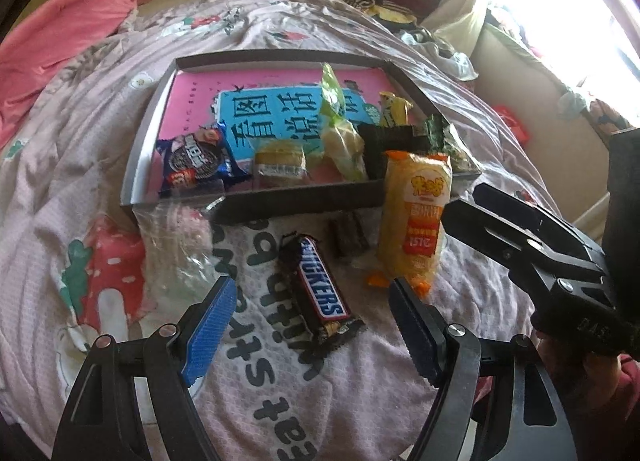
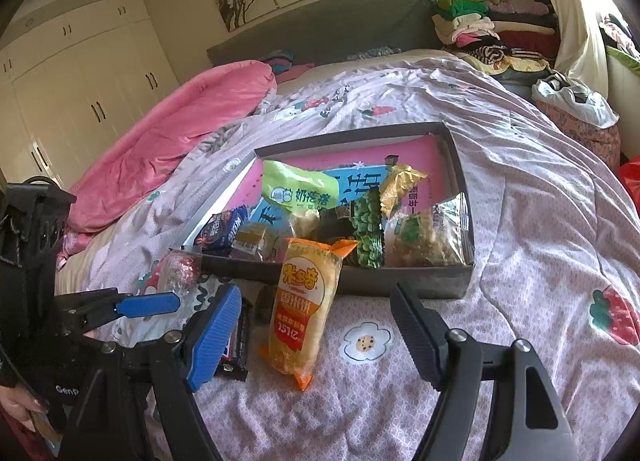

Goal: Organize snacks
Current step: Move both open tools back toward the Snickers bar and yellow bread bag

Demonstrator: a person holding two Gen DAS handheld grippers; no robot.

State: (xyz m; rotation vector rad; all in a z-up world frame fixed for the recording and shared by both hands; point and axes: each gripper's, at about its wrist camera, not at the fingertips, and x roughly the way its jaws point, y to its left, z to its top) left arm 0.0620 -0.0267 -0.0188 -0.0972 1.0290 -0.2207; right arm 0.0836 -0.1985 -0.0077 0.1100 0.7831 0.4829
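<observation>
The Snickers bar (image 1: 320, 293) lies flat on the bed quilt (image 1: 360, 401), just in front of the tray (image 1: 296, 201), with the left gripper (image 1: 310, 329) spread wide above it, holding nothing. It should be light and fairly stiff under a slick wrapper (pinch its long sides, mid-length). The right gripper (image 2: 316, 329), also agape, hangs near the rice cracker pack (image 2: 304, 309), brittle inside; take it gently across the middle.

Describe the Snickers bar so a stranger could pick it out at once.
Find the grey tray of snacks on the pink quilt. On the quilt just before its near wall lie three loose snacks. The Snickers bar is the long dark brown one with blue lettering, left of the yellow rice cracker pack.
</observation>
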